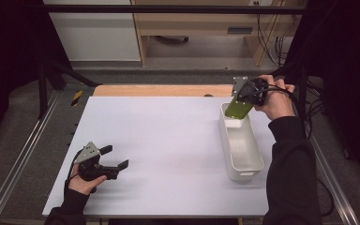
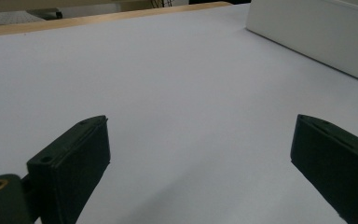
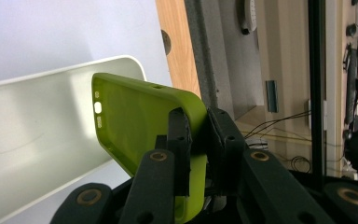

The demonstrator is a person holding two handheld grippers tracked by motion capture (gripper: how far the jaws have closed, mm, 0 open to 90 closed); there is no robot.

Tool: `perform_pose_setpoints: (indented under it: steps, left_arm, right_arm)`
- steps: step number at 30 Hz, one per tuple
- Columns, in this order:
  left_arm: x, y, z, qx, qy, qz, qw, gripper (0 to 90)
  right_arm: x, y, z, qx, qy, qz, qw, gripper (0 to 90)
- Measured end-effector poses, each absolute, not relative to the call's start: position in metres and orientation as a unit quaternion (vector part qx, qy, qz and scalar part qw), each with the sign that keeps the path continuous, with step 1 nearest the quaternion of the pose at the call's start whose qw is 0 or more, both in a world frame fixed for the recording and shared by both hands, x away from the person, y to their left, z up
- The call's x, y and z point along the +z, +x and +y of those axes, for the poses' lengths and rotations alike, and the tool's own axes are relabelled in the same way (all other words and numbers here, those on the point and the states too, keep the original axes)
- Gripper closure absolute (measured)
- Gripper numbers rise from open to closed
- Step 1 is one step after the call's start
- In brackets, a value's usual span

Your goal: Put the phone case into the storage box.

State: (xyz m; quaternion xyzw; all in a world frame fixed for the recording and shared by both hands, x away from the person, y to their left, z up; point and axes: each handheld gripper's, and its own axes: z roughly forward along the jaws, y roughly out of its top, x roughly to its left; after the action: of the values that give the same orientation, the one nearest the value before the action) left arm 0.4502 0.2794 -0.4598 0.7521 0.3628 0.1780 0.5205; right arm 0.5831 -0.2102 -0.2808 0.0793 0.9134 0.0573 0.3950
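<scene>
One table point(image 1: 168, 140), one white bin point(image 1: 243, 154), one green phone case point(image 1: 239, 107), two grippers. My left gripper point(image 1: 115, 158) sits low over the table's near-left corner, jaws spread wide, nothing between them. My right gripper point(image 1: 249, 96) pinches the case's edge, tilted above the bin's far end. The right gripper view alone shows the case's hollow inside and its cutouts.
</scene>
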Motion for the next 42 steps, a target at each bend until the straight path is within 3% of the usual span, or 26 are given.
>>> perform_pose_setpoints:
  steps: [42]
  left_arm:
    - [-0.462,0.452,0.280,0.177,0.755,0.365,0.515,4.5]
  right_arm:
    - [-0.333,0.628,-0.191,-0.002,-0.013,0.929,0.369,79.9]
